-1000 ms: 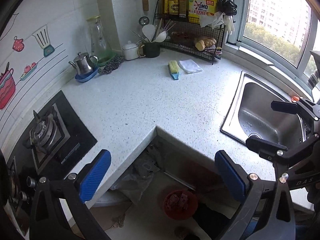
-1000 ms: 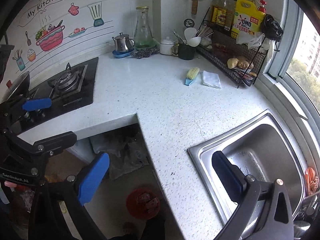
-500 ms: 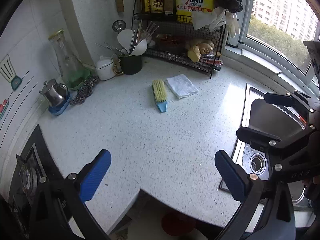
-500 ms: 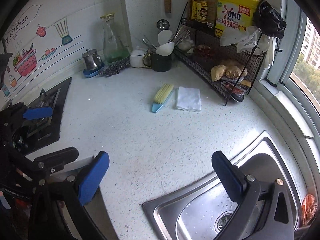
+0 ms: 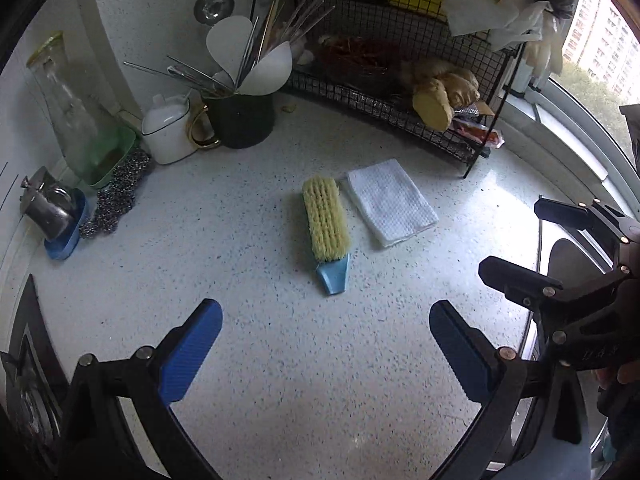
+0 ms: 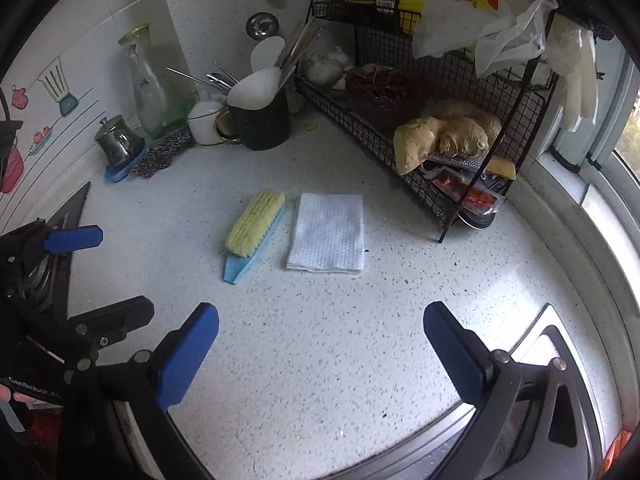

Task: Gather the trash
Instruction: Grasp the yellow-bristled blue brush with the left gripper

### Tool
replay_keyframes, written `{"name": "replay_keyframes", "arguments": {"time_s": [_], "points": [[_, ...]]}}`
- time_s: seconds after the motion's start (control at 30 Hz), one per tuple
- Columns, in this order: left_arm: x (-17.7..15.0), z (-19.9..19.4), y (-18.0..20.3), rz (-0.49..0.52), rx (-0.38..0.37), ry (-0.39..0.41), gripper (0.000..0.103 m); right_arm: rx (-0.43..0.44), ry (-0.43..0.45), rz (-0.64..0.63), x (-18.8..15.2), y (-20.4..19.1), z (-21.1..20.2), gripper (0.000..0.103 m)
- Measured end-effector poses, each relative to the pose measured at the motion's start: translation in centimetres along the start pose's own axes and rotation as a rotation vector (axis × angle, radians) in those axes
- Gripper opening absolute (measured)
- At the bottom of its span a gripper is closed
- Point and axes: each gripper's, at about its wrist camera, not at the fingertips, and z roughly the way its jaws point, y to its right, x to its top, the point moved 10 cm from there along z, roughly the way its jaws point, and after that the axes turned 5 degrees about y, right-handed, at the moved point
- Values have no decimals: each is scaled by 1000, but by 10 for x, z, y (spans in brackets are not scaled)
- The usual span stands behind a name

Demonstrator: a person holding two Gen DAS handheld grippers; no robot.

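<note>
A folded white paper towel (image 5: pixel 390 202) lies flat on the speckled counter beside a yellow-bristled brush with a blue handle (image 5: pixel 326 230). Both also show in the right wrist view, the towel (image 6: pixel 326 232) right of the brush (image 6: pixel 252 232). My left gripper (image 5: pixel 326 354) is open and empty, above the counter short of the brush. My right gripper (image 6: pixel 320 354) is open and empty, short of the towel. The right gripper also shows at the right edge of the left wrist view (image 5: pixel 560 248), and one blue fingertip (image 6: pixel 74 238) of the left gripper at the left of the right wrist view.
A black wire rack (image 6: pixel 420 128) with ginger and packets stands behind the towel. A dark utensil cup (image 5: pixel 244 120), white pot (image 5: pixel 168 136), glass jug (image 5: pixel 76 120), steel scourer (image 5: pixel 116 196) and small kettle (image 5: pixel 52 208) line the back wall. Sink rim (image 6: pixel 540 344) at right, stove (image 6: pixel 60 248) at left.
Both grippers have moved forward over the counter toward the brush and towel, which now look much larger and closer. The floor and red bin below have left view. Both stayed open.
</note>
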Motion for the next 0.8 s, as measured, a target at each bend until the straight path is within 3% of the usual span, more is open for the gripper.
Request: {"name": "replay_keyframes", "arguments": {"time_s": [0.3, 0.47, 0.6, 0.8], "points": [[17, 70, -19, -8, 19, -59, 103, 14, -34, 23, 7, 24, 49, 102], [21, 98, -16, 17, -8, -93, 95, 24, -64, 34, 3, 30, 65, 102], [24, 112, -11, 32, -7, -109, 81, 25, -63, 28, 5, 32, 69, 102], [23, 127, -4, 60, -9, -130, 46, 32, -56, 31, 9, 36, 67, 102]]}}
